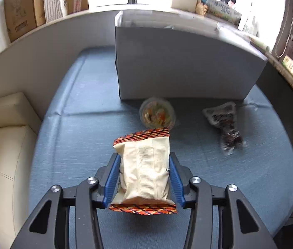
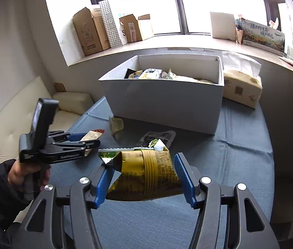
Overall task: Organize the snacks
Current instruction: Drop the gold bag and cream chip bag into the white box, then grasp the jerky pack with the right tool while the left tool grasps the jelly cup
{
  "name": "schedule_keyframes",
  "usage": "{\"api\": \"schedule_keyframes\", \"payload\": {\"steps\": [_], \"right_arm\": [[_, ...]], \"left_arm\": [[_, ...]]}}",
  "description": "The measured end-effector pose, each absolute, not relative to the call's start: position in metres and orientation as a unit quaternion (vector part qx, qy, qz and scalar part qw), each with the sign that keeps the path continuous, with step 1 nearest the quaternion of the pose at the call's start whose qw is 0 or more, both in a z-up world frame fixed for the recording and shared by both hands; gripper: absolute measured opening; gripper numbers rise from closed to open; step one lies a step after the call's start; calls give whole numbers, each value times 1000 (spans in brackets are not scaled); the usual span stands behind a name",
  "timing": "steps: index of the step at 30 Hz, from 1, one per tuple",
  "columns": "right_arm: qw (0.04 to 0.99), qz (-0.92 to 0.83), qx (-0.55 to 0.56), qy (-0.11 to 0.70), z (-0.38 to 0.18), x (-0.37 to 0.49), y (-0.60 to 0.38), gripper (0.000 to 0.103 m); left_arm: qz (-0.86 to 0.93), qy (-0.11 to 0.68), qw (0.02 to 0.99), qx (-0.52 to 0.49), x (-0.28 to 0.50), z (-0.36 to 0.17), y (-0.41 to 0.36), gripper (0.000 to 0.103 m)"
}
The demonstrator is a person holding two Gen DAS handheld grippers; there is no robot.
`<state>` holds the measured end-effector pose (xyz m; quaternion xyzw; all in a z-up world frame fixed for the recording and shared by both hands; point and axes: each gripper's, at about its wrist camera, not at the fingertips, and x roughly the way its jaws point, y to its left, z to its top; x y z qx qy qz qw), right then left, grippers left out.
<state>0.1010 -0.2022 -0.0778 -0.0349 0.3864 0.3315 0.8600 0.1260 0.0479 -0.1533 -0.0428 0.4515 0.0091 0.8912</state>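
Note:
My left gripper (image 1: 144,161) is shut on a cream snack bag with orange patterned ends (image 1: 146,170), held above the blue tablecloth. The left gripper also shows in the right wrist view (image 2: 88,140), to the left. My right gripper (image 2: 144,166) is shut on a yellow snack bag (image 2: 150,172), held above the table. A white box (image 2: 167,101) with several snack packets inside stands at the back of the table; it also shows in the left wrist view (image 1: 183,66). A clear round snack cup (image 1: 156,113) and a black-and-white packet (image 1: 225,124) lie in front of the box.
A tissue pack (image 2: 242,88) stands right of the box. A cream sofa (image 1: 3,145) sits left of the table. Cardboard boxes (image 2: 90,31) stand on the windowsill behind. The blue tablecloth (image 1: 73,134) covers the table.

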Motion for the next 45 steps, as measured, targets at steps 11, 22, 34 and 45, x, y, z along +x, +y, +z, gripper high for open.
{"api": "schedule_keyframes", "payload": {"steps": [11, 22, 34, 45], "right_arm": [[884, 317, -44, 341, -27, 161, -176, 63], [867, 328, -28, 375, -44, 313, -154, 65], [876, 318, 25, 363, -42, 322, -184, 103], [888, 324, -8, 326, -42, 198, -179, 103]], "left_arm": [[-46, 320, 946, -27, 148, -14, 33, 51], [-72, 369, 926, -37, 313, -19, 19, 53], [-62, 373, 925, -29, 313, -18, 34, 101], [-38, 326, 944, -27, 200, -20, 39, 103]]}}
